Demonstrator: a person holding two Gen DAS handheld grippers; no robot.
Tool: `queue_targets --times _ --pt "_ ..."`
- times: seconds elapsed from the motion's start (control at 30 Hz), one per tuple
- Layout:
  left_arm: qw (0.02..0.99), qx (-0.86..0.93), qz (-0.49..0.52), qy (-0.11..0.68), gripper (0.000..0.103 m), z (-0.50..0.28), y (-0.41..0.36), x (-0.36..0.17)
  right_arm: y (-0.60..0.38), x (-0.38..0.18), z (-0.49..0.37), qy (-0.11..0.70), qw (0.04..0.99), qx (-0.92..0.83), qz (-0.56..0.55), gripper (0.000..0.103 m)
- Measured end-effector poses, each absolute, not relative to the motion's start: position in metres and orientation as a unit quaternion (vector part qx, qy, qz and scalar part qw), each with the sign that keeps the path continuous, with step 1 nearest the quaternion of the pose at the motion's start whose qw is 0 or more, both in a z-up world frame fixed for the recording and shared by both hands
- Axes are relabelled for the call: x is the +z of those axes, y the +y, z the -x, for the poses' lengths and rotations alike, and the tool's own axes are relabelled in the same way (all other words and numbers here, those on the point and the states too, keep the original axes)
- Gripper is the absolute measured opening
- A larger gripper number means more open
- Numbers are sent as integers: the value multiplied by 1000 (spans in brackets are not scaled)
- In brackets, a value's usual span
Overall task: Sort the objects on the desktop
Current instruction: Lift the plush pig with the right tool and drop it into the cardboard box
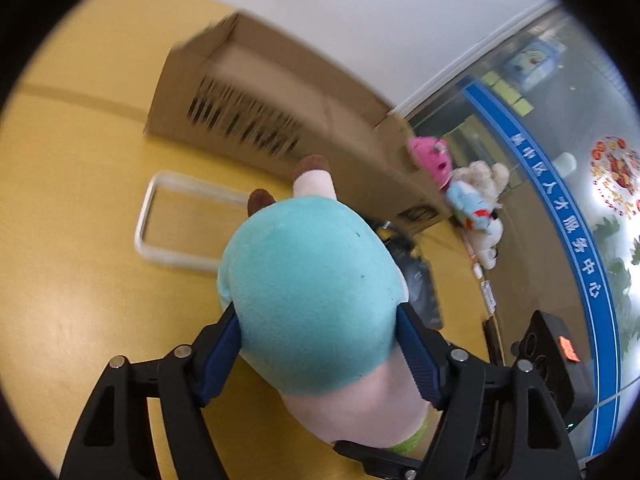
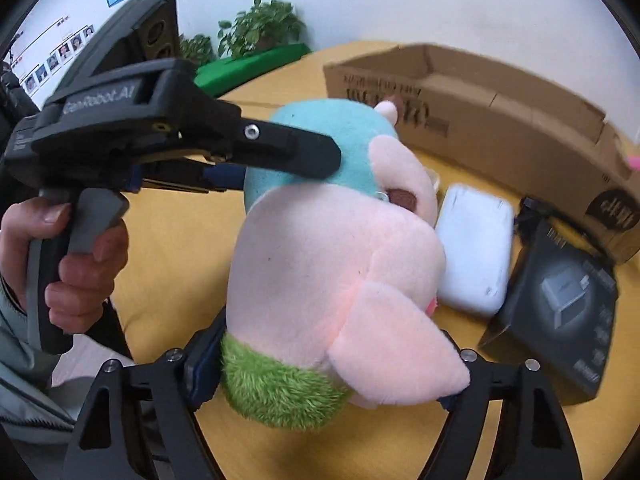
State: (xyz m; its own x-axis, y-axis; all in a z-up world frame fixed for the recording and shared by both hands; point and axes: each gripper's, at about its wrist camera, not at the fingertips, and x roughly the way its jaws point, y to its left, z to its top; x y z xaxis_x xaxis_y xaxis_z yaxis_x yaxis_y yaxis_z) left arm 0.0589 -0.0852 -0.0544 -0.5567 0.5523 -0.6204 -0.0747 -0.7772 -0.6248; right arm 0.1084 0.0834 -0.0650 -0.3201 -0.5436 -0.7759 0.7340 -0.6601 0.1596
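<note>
Currently: plush [image 1: 312,292] | left gripper [image 1: 320,344] clamps body | right gripper [image 2: 328,376] clamps head, steadying | destination likely box [image 1: 280,112].

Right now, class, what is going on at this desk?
A person works two handheld grippers on one pig plush toy. The left gripper clamps its teal body; the right gripper grips its green-capped head. The toy is above the yellow table, before an open cardboard box.

This looks like an office: a yellow wooden desk [image 1: 72,240] beside a glass partition with a blue Chinese-lettered band [image 1: 560,216], staff photo charts on the wall [image 2: 60,56], and potted plants [image 2: 260,24].
</note>
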Motion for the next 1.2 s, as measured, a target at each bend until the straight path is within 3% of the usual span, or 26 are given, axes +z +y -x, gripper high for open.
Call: queue_targets --times 0.43,0.67,1.2 --pt "262 914 245 -189 70 -18 -89 91 63 58 -69 107 341 -891 -279 79" --pt "307 923 177 -149 58 1 -78 145 50 79 -48 93 339 -900 -258 78" --pt "289 925 197 -145 58 84 -90 146 49 89 45 73 354 -890 -277 77"
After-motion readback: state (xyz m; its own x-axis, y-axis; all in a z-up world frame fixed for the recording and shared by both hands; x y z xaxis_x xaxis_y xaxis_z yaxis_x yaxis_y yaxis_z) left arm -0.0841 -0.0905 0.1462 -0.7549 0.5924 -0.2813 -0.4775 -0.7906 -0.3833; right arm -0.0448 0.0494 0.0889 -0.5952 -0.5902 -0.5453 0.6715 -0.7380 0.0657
